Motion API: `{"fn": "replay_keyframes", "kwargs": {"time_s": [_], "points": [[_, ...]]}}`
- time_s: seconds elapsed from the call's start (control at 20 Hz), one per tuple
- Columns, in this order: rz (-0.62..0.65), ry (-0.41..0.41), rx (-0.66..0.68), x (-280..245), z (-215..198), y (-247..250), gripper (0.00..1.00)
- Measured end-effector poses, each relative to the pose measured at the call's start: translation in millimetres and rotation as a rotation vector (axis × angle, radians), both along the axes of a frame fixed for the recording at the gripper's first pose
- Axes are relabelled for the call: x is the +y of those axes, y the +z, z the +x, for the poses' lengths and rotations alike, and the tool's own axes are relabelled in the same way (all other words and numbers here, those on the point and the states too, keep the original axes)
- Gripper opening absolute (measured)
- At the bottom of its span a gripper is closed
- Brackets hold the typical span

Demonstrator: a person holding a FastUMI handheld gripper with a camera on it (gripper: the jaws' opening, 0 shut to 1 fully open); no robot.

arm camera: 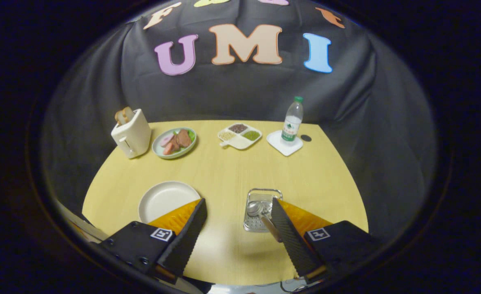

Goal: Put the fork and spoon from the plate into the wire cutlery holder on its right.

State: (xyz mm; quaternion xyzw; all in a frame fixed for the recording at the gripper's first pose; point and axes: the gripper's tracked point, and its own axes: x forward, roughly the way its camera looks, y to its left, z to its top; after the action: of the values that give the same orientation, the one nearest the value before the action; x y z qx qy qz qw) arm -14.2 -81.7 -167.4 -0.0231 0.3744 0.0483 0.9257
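Note:
A round cream plate (164, 199) lies bare on the wooden table (224, 171), its near edge hidden by my left finger. To its right stands the wire cutlery holder (261, 209) on a perforated metal base. A spoon (256, 208) lies inside it, bowl up, with a handle running toward my right finger. I cannot make out the fork apart from it. My gripper (237, 201) is open, fingers wide apart, with nothing between them but bare table. The left finger reaches over the plate's edge and the right finger sits beside the holder.
At the back of the table are a white toaster (130, 132) with toast, a green plate of sliced food (174, 142), a divided snack dish (239, 136), and a water bottle (292, 121) on a white coaster. A dark cap (305, 138) lies next to it.

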Motion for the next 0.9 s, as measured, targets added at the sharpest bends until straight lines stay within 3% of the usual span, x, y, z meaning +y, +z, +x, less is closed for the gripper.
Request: {"fn": "replay_keyframes", "kwargs": {"time_s": [0.55,0.9], "points": [[0.045,-0.042,-0.395,22,13,69,1.0],[-0.025,0.003,-0.561,37,11,99,1.0]]}}
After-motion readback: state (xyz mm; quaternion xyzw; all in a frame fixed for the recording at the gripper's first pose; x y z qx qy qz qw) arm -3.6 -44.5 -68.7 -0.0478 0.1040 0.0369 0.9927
